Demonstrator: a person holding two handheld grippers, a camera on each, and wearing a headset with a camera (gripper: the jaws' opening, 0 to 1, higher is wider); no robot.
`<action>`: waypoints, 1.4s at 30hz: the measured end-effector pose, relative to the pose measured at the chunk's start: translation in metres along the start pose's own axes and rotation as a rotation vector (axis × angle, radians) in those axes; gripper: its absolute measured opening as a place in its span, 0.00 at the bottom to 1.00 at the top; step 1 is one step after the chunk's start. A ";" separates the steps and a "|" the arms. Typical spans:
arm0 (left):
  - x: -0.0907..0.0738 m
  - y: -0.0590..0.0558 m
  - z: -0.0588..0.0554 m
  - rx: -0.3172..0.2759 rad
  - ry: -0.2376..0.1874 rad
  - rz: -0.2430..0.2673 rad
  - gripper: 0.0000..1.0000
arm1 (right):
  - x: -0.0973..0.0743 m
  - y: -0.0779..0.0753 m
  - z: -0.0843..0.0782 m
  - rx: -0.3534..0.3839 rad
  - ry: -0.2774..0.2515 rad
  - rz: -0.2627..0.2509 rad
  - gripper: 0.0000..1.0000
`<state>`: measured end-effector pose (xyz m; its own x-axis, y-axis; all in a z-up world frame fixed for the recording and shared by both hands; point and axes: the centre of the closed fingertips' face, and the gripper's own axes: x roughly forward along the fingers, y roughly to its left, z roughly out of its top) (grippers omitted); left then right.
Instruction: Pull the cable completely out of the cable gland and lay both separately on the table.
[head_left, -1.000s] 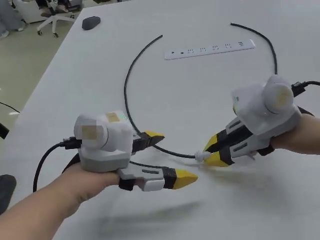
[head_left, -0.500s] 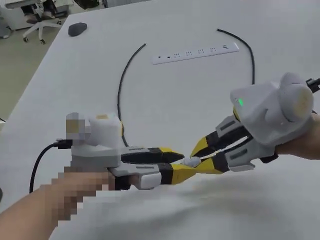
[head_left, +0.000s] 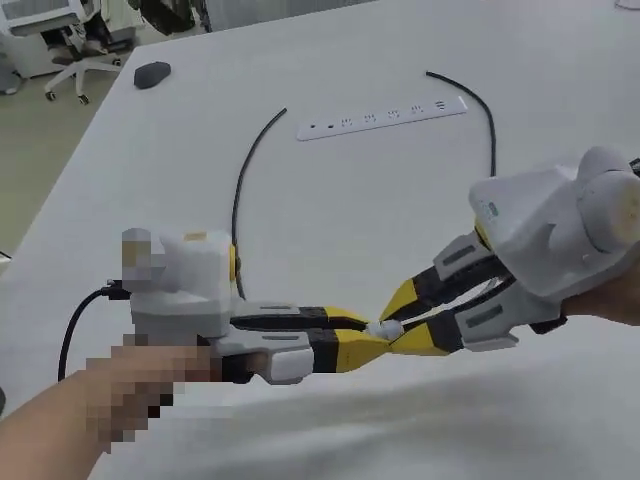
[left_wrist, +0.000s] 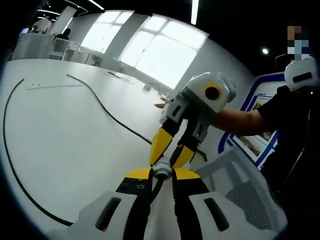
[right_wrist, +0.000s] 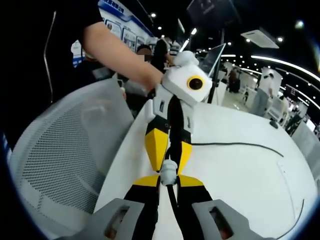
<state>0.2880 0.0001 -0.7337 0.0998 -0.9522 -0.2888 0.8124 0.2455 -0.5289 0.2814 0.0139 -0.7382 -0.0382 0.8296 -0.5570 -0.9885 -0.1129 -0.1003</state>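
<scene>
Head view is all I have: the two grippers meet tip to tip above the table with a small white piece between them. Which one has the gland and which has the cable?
Observer: The right gripper view shows the right gripper pinching the white cable gland at its tips. The black cable runs back out of the gland between those jaws.
Operator: And the left one?
Observer: In the left gripper view the left gripper is shut on the cable on the gland's other side, close against it. The cable passes right through the gland, so it is not pulled out yet.
</scene>
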 end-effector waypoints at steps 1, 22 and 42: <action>0.000 -0.001 0.000 0.006 0.003 -0.002 0.16 | 0.000 0.000 0.000 0.000 0.000 0.000 0.07; 0.003 -0.009 0.011 0.175 0.065 0.009 0.14 | -0.012 0.000 0.007 0.141 -0.018 0.003 0.09; 0.007 -0.017 0.019 0.467 0.160 -0.005 0.14 | -0.023 0.004 0.010 0.365 -0.056 0.128 0.09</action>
<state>0.2860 -0.0142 -0.7116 0.0356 -0.9043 -0.4255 0.9871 0.0984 -0.1265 0.2767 0.0001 -0.7174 -0.1626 0.8510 -0.4993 -0.9618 -0.0237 0.2727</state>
